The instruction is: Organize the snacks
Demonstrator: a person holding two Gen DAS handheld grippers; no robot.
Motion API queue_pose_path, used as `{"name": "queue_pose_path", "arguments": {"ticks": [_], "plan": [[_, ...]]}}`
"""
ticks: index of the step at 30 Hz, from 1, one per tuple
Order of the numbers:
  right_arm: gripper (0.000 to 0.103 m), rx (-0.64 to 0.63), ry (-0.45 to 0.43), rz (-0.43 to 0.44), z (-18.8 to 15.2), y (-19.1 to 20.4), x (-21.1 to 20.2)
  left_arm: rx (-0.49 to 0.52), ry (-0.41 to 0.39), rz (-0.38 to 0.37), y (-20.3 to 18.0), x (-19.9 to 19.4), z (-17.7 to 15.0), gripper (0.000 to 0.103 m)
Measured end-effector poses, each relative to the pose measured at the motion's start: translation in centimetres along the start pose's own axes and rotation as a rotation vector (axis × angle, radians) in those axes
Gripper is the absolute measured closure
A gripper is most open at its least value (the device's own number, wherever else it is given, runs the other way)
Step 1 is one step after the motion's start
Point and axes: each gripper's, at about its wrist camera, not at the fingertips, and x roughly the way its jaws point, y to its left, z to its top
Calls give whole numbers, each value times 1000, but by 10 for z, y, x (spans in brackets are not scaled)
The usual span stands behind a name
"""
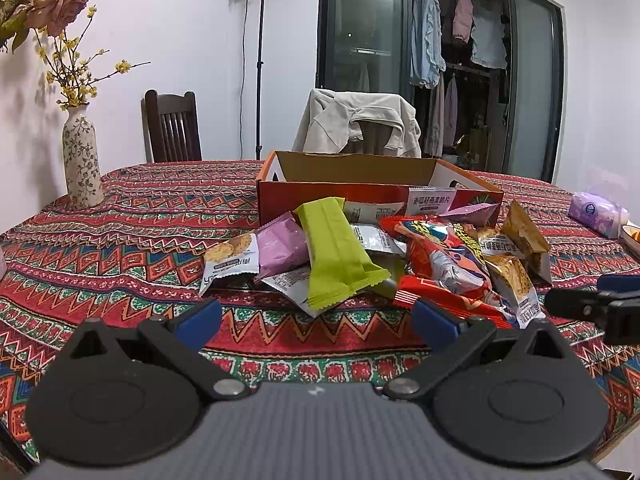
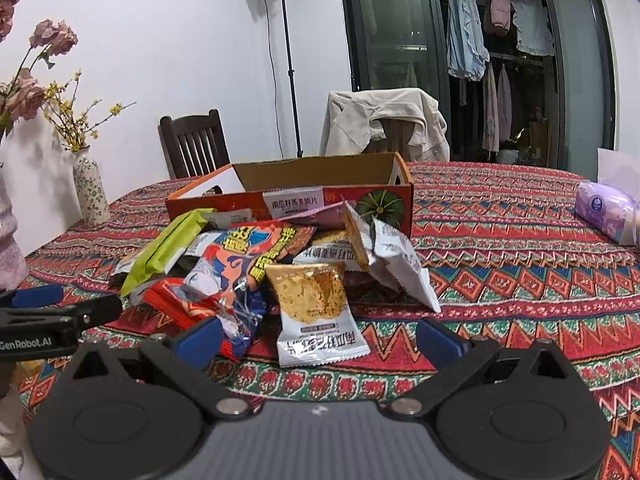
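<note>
A heap of snack packets lies in front of an open orange cardboard box (image 1: pixel 380 194) (image 2: pixel 288 204). On the heap rest a green bar (image 1: pixel 334 256) (image 2: pixel 162 250), a pink packet (image 1: pixel 282 250), a red chip bag (image 1: pixel 442 258) (image 2: pixel 250 264) and white cracker packets (image 2: pixel 314 310) (image 1: pixel 230 258). My left gripper (image 1: pixel 316 318) is open just short of the heap, with nothing between its blue fingers. My right gripper (image 2: pixel 320 338) is open too, and the nearest cracker packet lies on the cloth between its fingertips, untouched. Each gripper shows at the edge of the other's view.
A patterned red tablecloth (image 1: pixel 140 240) covers the table. A flowered vase (image 1: pixel 82 160) (image 2: pixel 91 188) stands at the far left. A purple tissue pack (image 1: pixel 596 214) (image 2: pixel 606 216) lies at the right. Two chairs stand behind the table, one draped with a beige jacket (image 1: pixel 356 126).
</note>
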Motion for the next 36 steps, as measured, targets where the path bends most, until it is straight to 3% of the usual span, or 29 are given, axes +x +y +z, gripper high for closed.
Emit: {"name": "queue_pose_path", "arguments": {"ticks": [2,5,8,10,15,27,36], "plan": [[2,3,-14,-1,3,-4,-2,-7,1,-2,1,1,1,0],[13,-9,-22,-11,8,-10,-1,-19,5,-4,2,3,2,0],[18,-23,12,1,10,-15,12,-19,3,2,0,5,4,0],[26,-29,33,22,10,-16,21,-24,-2,0,-1,5,4,0],[26,-45,33,67,14,-12,35,-28,-3,11,-3,7,6,0],[27,-36,52,71,13,-13,55,-39,-2,31,-1,13,10,0],[52,-22,93,113,11,-16,67,-52,10,36,4,17,13,0]]}}
